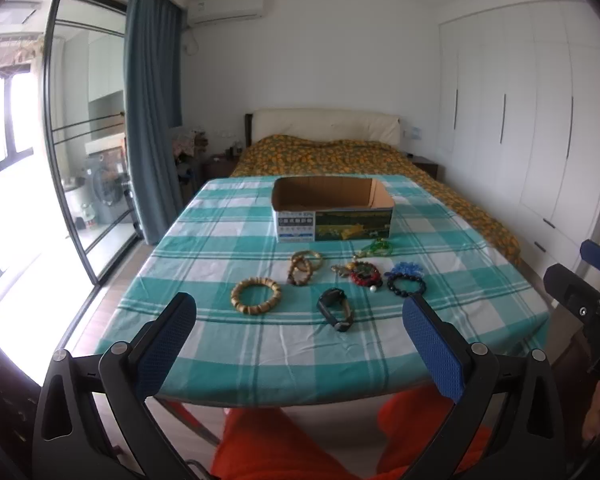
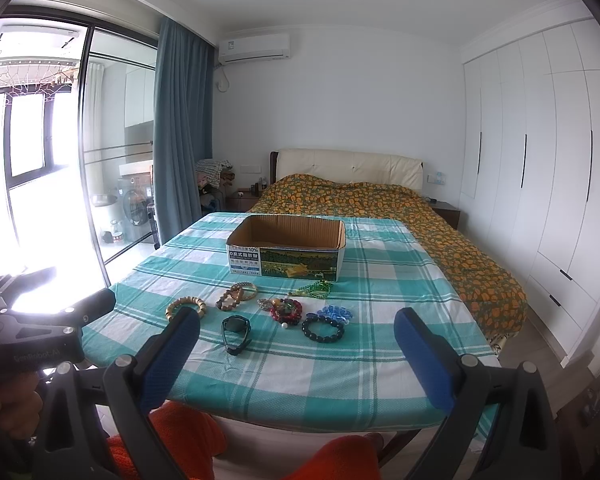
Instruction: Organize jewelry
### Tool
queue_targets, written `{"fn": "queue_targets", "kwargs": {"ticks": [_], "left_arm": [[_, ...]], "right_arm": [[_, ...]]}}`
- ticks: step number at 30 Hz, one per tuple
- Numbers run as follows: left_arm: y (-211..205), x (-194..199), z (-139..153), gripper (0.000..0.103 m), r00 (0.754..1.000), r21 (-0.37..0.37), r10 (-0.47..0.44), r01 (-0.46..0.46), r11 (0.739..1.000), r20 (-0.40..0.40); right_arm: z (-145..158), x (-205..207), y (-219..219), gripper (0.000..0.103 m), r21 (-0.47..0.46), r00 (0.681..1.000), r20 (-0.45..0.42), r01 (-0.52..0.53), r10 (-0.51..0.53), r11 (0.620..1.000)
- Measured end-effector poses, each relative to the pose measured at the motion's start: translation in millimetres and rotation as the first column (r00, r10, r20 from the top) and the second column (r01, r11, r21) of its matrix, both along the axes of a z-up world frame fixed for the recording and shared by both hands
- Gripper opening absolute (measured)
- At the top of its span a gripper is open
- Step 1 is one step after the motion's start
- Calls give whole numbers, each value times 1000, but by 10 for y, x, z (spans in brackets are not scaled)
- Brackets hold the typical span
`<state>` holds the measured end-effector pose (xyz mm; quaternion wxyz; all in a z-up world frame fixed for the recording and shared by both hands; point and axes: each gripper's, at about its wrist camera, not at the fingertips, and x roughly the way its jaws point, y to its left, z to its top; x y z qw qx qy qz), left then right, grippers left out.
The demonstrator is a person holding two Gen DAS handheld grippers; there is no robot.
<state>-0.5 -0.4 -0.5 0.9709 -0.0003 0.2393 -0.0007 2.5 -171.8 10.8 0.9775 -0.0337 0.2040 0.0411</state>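
Note:
An open cardboard box [image 1: 332, 208] [image 2: 286, 254] stands on the checked table. In front of it lie a pale wooden bead bracelet [image 1: 256, 294] [image 2: 185, 306], brown wooden bracelets [image 1: 305, 266] [image 2: 236, 295], a black watch [image 1: 335, 309] [image 2: 236, 333], a red bead bracelet [image 1: 365, 273] [image 2: 286, 309], a black bead bracelet [image 1: 406, 284] [image 2: 323, 329], blue beads [image 1: 407, 268] [image 2: 335, 313] and green beads [image 1: 376, 248] [image 2: 316, 289]. My left gripper [image 1: 300, 316] is open and empty, held near the table's front edge. My right gripper [image 2: 298, 330] is open and empty, likewise back from the jewelry.
The table with the teal checked cloth [image 1: 260, 344] [image 2: 340, 372] stands at the foot of a bed with an orange patterned cover [image 1: 332, 156]. White wardrobes [image 2: 540, 168] line the right wall. A glass sliding door [image 1: 80, 140] is at left. Orange-clad legs [image 1: 300, 440] are below.

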Motion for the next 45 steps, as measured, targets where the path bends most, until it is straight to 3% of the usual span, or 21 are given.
{"fn": "queue_targets", "kwargs": {"ticks": [45], "left_arm": [[12,33,-31,103,1000,2,-11,11,1000,-18]], "right_arm": [[-22,2,22,100,1,1000,-6,-1,1,1000]]}}
